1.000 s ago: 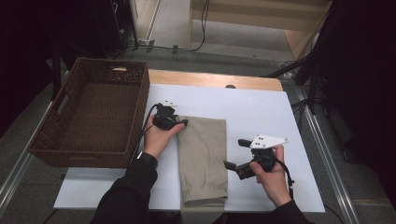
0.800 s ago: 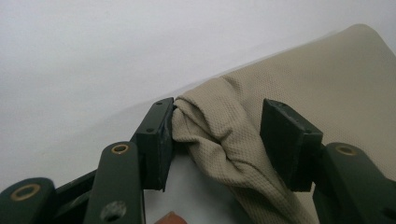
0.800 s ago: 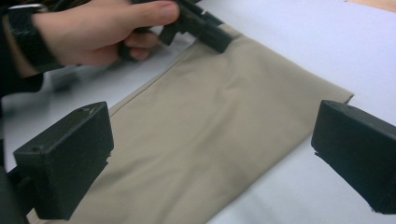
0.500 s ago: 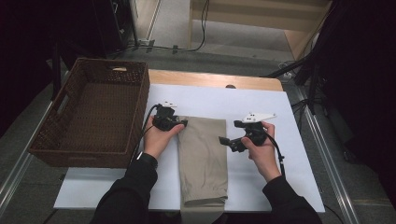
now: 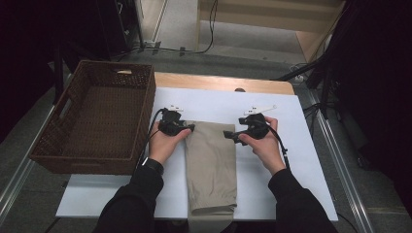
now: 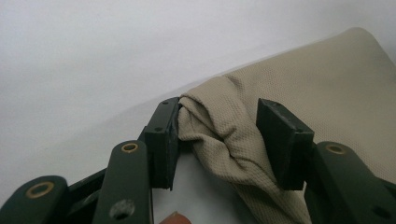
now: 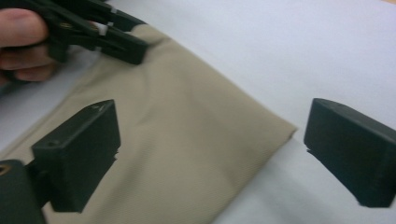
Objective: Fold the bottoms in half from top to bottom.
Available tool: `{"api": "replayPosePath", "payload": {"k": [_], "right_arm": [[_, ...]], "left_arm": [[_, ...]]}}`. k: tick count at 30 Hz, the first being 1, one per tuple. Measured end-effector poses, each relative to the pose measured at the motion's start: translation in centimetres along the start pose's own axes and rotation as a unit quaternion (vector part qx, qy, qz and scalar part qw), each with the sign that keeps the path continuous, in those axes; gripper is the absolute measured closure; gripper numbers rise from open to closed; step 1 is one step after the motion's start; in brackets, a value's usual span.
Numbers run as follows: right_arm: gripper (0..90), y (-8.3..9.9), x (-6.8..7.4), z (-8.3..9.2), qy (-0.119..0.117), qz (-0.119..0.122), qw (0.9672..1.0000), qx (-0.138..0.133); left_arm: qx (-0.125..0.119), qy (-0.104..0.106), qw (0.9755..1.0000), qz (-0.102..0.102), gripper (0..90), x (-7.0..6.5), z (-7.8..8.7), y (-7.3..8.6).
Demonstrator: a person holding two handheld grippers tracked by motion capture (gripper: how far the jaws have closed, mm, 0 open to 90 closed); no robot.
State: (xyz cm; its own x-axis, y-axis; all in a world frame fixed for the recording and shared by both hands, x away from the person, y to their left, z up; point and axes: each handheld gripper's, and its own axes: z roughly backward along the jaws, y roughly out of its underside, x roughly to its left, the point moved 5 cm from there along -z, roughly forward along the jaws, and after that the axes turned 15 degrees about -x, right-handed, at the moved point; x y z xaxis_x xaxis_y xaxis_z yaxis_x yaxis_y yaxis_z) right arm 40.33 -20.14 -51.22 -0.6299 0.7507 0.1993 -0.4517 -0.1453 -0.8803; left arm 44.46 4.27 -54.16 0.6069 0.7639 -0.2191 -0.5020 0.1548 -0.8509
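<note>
Folded cloth (image 6: pixel 299 88) corner bunches between left gripper (image 6: pixel 224 140) jaws, which have just been closing.

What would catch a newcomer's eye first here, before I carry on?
The folded beige cloth lying lengthwise on the white sheet in the middle of the table. The left gripper has a bunched corner of it between its jaws, which have just been closing, while the right gripper stands wide open around the opposite far corner. A big brown wicker basket sits at the table's left.
</note>
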Motion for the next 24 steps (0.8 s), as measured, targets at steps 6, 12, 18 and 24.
{"api": "replayPosePath", "payload": {"k": [6,12,18,24], "right_arm": [[22.4,0.4,-1.3,-1.3,0.031,-0.009,0.9994,0.015],[36.2,0.8,-2.6,-2.2,0.06,-0.022,0.9975,0.031],[43.5,1.8,-3.5,-2.8,0.069,-0.02,0.9963,0.046],[56.4,2.0,-3.0,-3.3,0.062,-0.009,0.997,0.045]], "left_arm": [[-0.001,0.001,1.0,0.002,52.1,0.1,0.0,0.0],[-0.001,0.004,1.0,0.005,52.2,0.2,0.1,0.0],[-0.003,0.0,1.0,0.008,56.2,0.3,0.1,0.0],[-0.006,-0.002,0.9999,0.011,59.6,0.4,0.1,0.0]]}}
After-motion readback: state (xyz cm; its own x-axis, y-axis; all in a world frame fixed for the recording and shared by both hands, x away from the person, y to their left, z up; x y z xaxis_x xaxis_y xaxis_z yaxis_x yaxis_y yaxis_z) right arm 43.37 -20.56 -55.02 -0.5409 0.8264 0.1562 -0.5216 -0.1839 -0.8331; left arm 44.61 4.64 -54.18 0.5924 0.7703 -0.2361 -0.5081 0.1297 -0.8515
